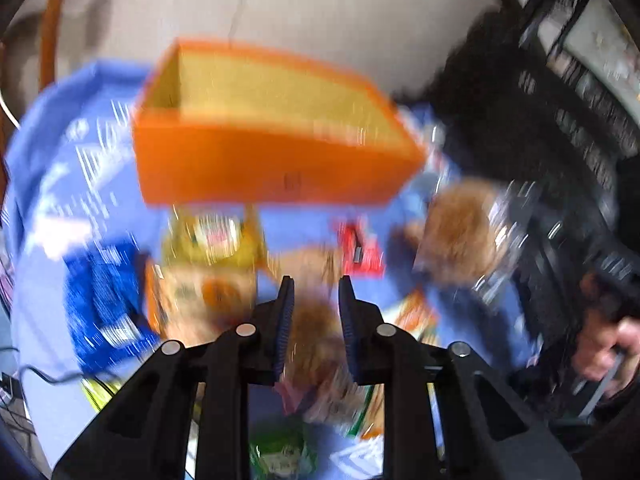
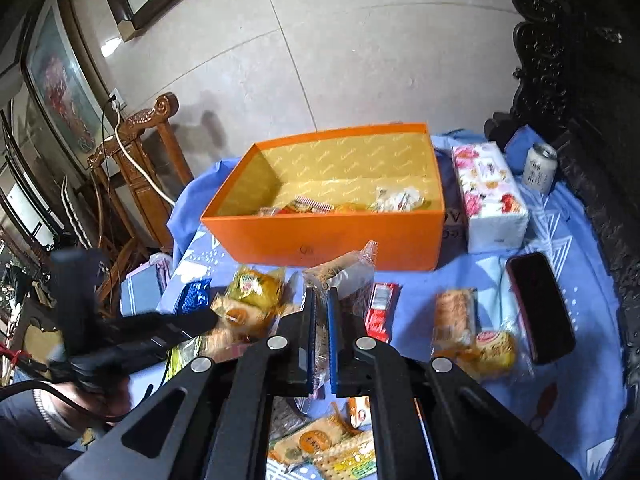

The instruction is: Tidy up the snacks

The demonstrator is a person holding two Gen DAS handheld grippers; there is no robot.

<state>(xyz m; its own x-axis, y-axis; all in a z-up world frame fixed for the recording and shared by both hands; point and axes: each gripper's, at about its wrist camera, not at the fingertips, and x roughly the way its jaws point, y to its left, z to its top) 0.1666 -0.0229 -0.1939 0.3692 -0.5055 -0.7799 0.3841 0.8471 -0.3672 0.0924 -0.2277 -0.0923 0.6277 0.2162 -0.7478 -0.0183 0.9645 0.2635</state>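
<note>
Tongs on the right [image 2: 321,300] point steeply down in front of the orange box [image 2: 328,236], their blue pads pressed onto a clear-wrapped brown snack [image 2: 344,270] whose upper end sticks up just short of the box's near wall. The left tongs [image 1: 314,288] also tilt downward before the box; that view is badly blurred, and their pads stand narrowly apart with a brownish wrapped snack [image 1: 316,336] between them, apparently pinched. Seen from the right wrist, a hand [image 2: 86,390] grips the handle of the left tool, low and left of the box.

The box sits open-topped on a desk under a blue cloth [image 2: 568,300], with a few packets already lying along its inner near wall. Loose snacks crowd the strip in front of it: a yellow packet [image 2: 256,284], a red bar [image 2: 382,310] and a tan cracker pack [image 2: 454,312]. Right of the box stand a floral tissue pack [image 2: 490,194] and a can [image 2: 540,168]; a dark phone [image 2: 540,306] lies nearer. A carved wooden chair [image 2: 136,148] stands left of the box, beyond the cloth's edge. Above the box's rim the air is open.
</note>
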